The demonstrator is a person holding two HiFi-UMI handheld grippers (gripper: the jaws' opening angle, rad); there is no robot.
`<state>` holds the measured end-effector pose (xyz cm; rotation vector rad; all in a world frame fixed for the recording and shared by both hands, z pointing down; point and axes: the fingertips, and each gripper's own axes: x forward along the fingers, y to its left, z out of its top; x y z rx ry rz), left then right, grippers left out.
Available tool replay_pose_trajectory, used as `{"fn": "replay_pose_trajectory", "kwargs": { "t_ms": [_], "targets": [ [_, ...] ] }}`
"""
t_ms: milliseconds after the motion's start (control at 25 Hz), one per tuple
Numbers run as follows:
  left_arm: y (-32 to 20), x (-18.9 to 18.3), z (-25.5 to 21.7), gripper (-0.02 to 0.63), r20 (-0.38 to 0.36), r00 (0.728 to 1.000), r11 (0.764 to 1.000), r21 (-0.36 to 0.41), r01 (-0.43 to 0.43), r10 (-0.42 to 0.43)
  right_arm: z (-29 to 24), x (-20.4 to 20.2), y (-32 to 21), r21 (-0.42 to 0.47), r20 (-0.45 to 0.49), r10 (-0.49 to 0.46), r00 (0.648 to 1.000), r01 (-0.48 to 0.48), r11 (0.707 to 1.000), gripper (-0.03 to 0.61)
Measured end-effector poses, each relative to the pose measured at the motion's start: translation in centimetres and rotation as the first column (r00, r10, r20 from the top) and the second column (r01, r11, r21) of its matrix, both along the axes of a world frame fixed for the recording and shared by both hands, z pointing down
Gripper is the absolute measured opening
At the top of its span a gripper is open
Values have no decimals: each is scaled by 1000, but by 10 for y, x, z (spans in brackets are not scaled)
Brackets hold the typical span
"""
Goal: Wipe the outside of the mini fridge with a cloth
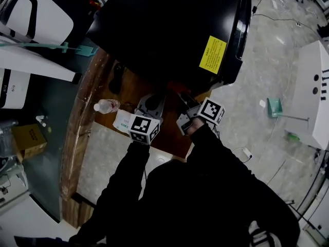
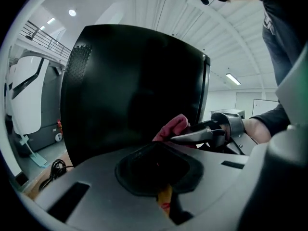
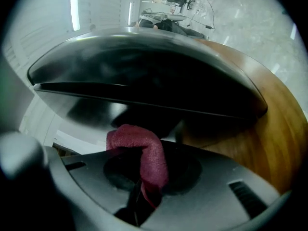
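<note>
As things stand: wiping looks under way or just about to start, low on one side wall.
Mini fridge: the black mini fridge (image 1: 169, 30) stands on the wooden desk (image 1: 128, 86), with a yellow label (image 1: 213, 53) on its top near the door edge.
Cloth: the red cloth (image 3: 149, 153) is bunched and hangs over one jaw, close against the fridge's lower side. I can't tell whether it touches.
Right gripper: your right gripper (image 3: 139, 196) has its jaws clamped on the cloth and points at the fridge wall.
Left gripper: your left gripper (image 1: 150, 104) sits just beside the right one, low in front of the same wall. Its jaws are drawn together, with only a small yellowish strip at the seam that I can't identify.
Nearby: a water bottle (image 1: 106, 106) lies on the desk to your left, clear of the work.
Next move, my judgement: press the cloth flat to the wall and sweep along it. The bunched cloth gives a small contact patch, so keep the bare jaw off the glossy surface.
</note>
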<state>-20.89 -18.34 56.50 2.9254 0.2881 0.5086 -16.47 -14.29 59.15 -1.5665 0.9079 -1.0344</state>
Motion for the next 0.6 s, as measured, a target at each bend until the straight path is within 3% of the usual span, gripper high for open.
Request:
{"fn": "replay_pose_trajectory", "kwargs": {
  "t_ms": [240, 600],
  "targets": [
    [-1, 3, 68, 6, 125, 992, 999, -46, 24, -18, 78, 1, 2, -81, 58, -1, 998, 6, 997, 78],
    [13, -2, 157, 6, 301, 954, 996, -84, 22, 5, 181, 2, 13, -253, 105, 13, 994, 14, 967, 78]
  ]
}}
